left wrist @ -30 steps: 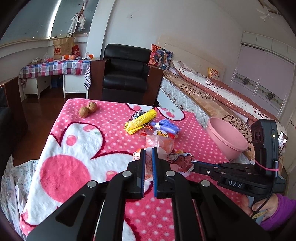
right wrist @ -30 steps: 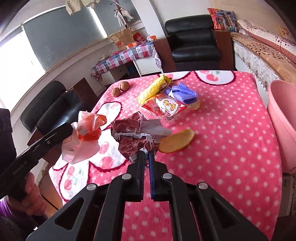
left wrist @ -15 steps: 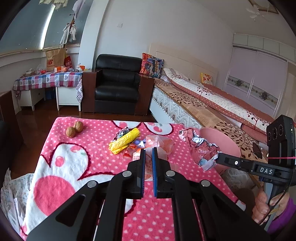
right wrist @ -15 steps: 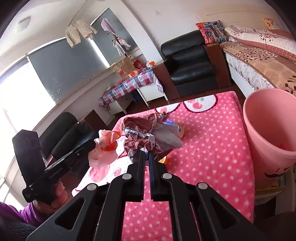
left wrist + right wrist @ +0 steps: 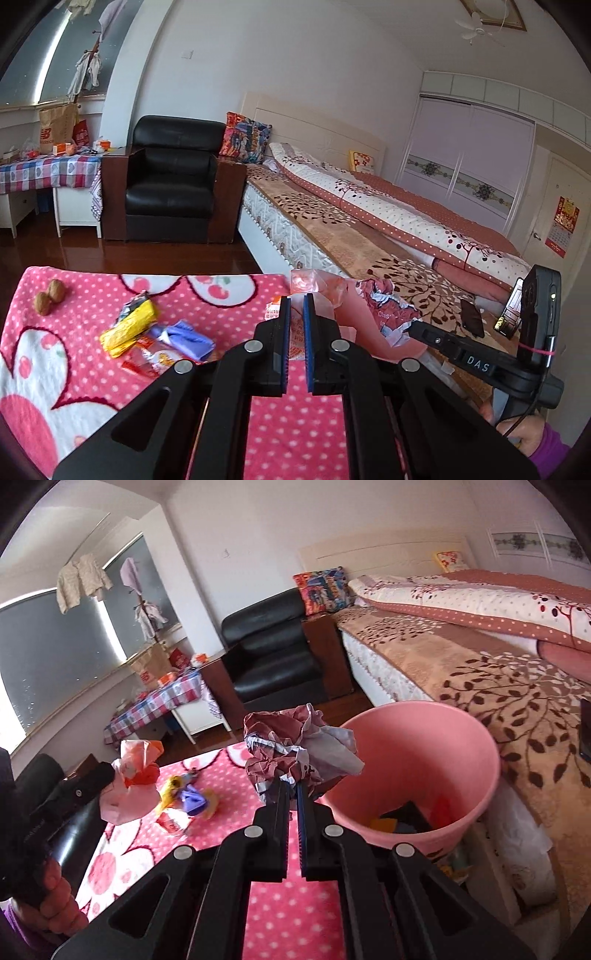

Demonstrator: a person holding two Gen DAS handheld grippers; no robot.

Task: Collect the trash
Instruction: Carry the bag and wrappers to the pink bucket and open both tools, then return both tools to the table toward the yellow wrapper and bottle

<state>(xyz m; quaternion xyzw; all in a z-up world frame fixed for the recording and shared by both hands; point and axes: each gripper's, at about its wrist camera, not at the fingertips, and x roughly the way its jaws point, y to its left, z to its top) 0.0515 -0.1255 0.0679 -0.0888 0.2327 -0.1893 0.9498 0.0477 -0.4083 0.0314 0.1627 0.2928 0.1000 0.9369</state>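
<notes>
My left gripper [image 5: 296, 303] is shut on a crumpled pink plastic bag [image 5: 314, 286], held above the right part of the pink polka-dot table [image 5: 74, 369]. My right gripper [image 5: 291, 787] is shut on a crumpled maroon-and-white wrapper [image 5: 295, 746], held beside the near rim of the pink bin [image 5: 480, 734]. Some trash lies at the bin's bottom. In the right wrist view the pink bag [image 5: 129, 786] hangs to the left, over the table. A yellow wrapper [image 5: 129, 326], a purple wrapper [image 5: 188, 338] and a red snack packet [image 5: 151, 360] lie on the table.
Two walnuts [image 5: 50, 295] sit at the table's far left. The bin stands off the table's right edge, against a bed [image 5: 369, 236]. A black armchair [image 5: 170, 181] stands behind the table. A person's hand [image 5: 55, 904] grips the left handle.
Both grippers have lifted off the table and swung right toward the pink bin, each carrying its trash. The bin now fills the right wrist view.
</notes>
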